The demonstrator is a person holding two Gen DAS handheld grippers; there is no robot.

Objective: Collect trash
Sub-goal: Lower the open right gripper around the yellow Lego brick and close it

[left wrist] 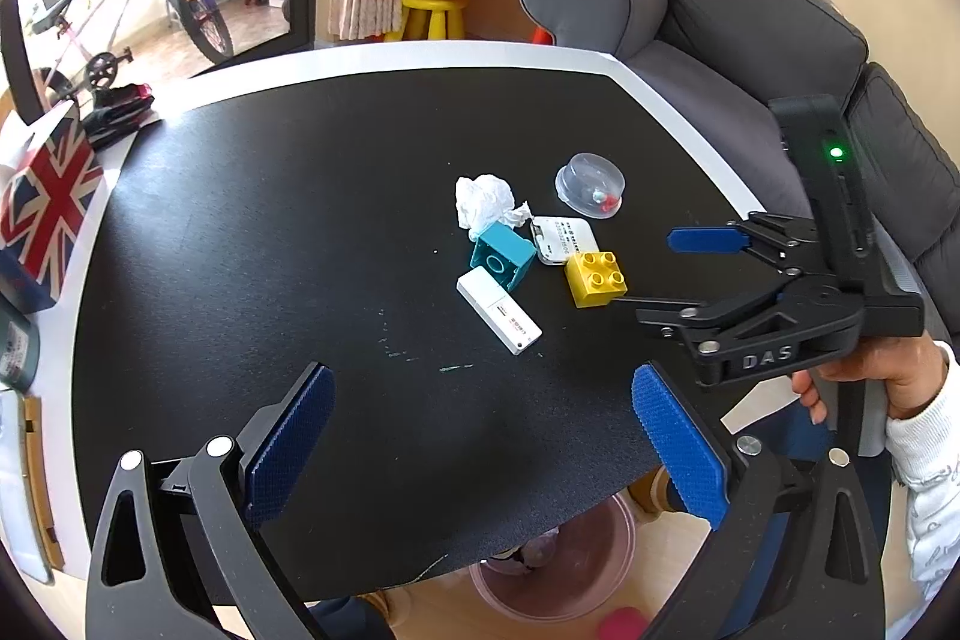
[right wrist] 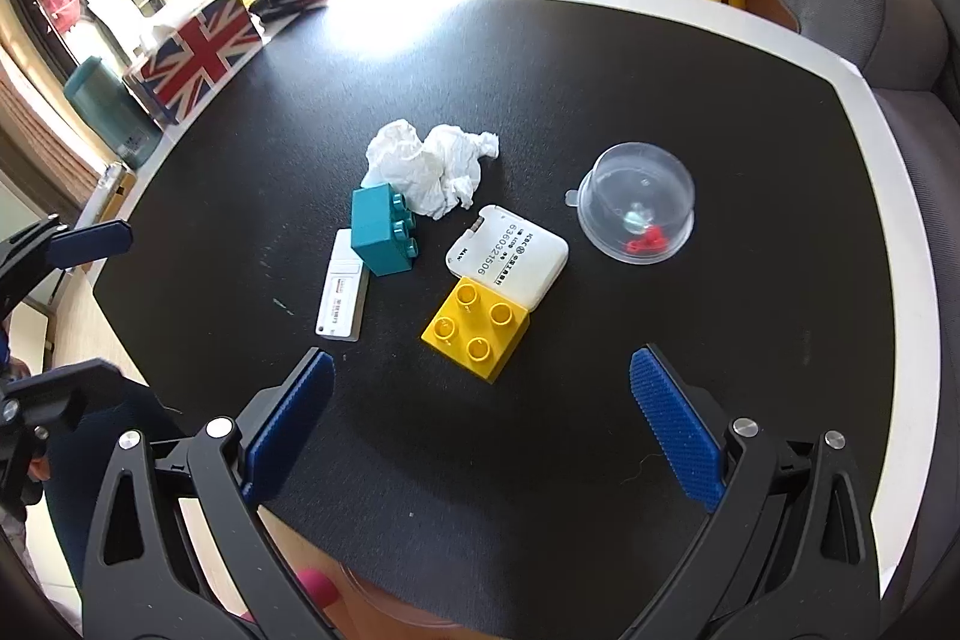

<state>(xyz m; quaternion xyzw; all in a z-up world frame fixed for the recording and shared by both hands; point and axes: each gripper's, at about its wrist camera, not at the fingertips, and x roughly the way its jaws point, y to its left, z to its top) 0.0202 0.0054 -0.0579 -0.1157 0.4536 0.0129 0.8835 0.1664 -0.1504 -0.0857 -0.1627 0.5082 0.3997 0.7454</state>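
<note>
Your right gripper (right wrist: 480, 430) is spread wide, holding nothing, low in the frame over the black table (right wrist: 600, 460). Your left gripper (left wrist: 483, 436) is spread and empty too. Past the yellow brick (right wrist: 477, 334), mid-frame, lies the crumpled tissue (right wrist: 432, 166).

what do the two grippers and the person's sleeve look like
Both grippers are black plastic linkage frames with silver rivets and blue textured finger pads. The right gripper bears raised "DAS" lettering and a lit green light on its upright mount. The hand holding it wears a white patterned sleeve.
</note>
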